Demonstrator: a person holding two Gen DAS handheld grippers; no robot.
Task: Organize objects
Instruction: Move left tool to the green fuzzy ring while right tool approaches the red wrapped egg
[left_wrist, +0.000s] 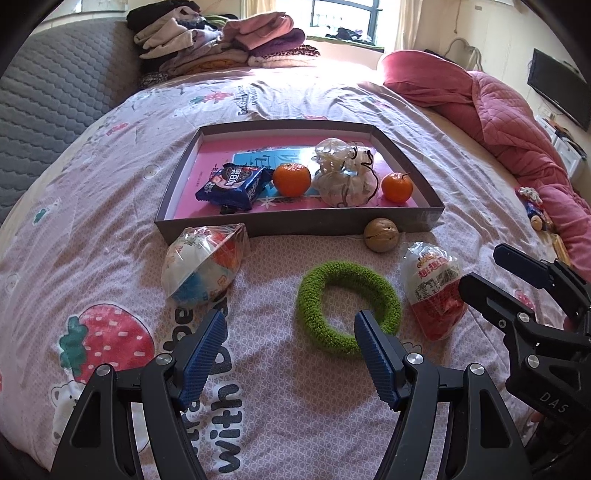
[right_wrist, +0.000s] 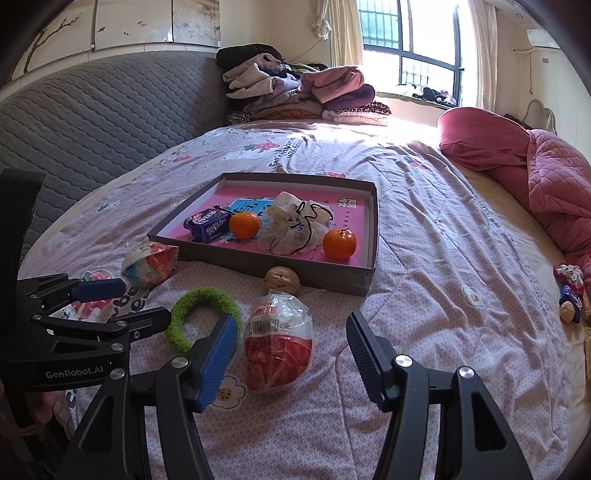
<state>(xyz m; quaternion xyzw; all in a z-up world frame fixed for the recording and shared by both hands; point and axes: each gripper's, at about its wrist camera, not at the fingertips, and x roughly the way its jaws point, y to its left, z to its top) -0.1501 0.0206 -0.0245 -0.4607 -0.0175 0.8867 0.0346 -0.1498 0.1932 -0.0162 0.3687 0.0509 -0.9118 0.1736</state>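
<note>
A shallow grey tray (left_wrist: 295, 227) (right_wrist: 321, 273) on the bed holds a blue biscuit packet (left_wrist: 232, 186), two oranges (left_wrist: 291, 179) (left_wrist: 397, 186) and a white pouch (left_wrist: 345, 177). On the sheet in front of it lie a white-and-blue wrapped egg (left_wrist: 203, 266), a walnut (left_wrist: 381, 234), a green knitted ring (left_wrist: 308, 306) (right_wrist: 207, 297) and a red wrapped egg (left_wrist: 436, 291) (right_wrist: 279, 343). My left gripper (left_wrist: 291, 321) (right_wrist: 142, 302) is open and empty, one finger over the ring's near side. My right gripper (right_wrist: 291, 321) (left_wrist: 480, 266) is open, with the red egg between its fingers.
Folded clothes (left_wrist: 221, 40) (right_wrist: 303, 96) are stacked at the head of the bed beside a grey quilted headboard (left_wrist: 55, 92). A pink quilt (left_wrist: 517, 122) (right_wrist: 535, 177) is bunched along the right side. Small wrapped items (right_wrist: 570, 295) lie near the bed's right edge.
</note>
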